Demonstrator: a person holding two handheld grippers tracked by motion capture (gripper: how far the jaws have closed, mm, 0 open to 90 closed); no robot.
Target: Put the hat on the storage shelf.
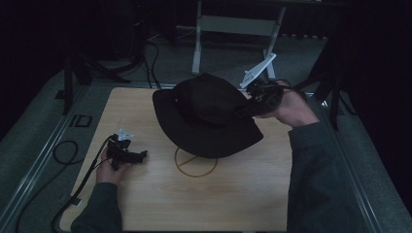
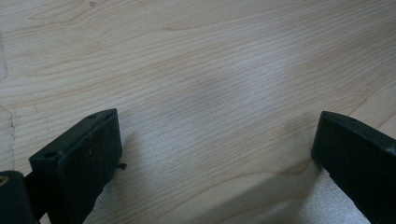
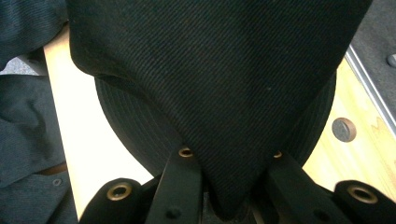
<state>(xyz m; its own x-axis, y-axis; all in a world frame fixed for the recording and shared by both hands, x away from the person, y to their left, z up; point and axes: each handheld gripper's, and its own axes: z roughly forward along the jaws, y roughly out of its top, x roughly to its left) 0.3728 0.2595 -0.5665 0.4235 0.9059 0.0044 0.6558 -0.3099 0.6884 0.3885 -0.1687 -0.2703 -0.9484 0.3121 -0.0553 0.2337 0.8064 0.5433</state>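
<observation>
A black, wide-brimmed fabric bucket hat (image 1: 206, 116) sits just past the middle of the pale wooden desk (image 1: 160, 204), its near brim overlapping the far arc of a thin circle drawn on the wood (image 1: 196, 165). The right gripper (image 1: 255, 99) comes in from about three o'clock of the hat, and its fingers (image 3: 180, 186) are pinching a fold of the crown cloth: in the right gripper view the dark twill narrows to a point between the two black jaws, beside small brass eyelets (image 3: 185, 152). Gripping the crown and not the floppy brim probably gives a firmer hold, and the hat looks tilted, its right side drawn up toward the hand, so it is likely being carried or dragged, perhaps toward the circle.

The left gripper (image 1: 127, 154) rests low at about eight o'clock of the hat, well apart from it. Its fingers (image 2: 84, 158) are spread wide with bare wood grain between them, holding nothing; it seems parked out of the way.

For room: the near half of the desk, from five to seven o'clock of the hat, lies open, so a pull toward the person meets nothing. The desk's far edge is just behind the hat at twelve o'clock, and its right edge is near the right hand, so travel that way is tight.
</observation>
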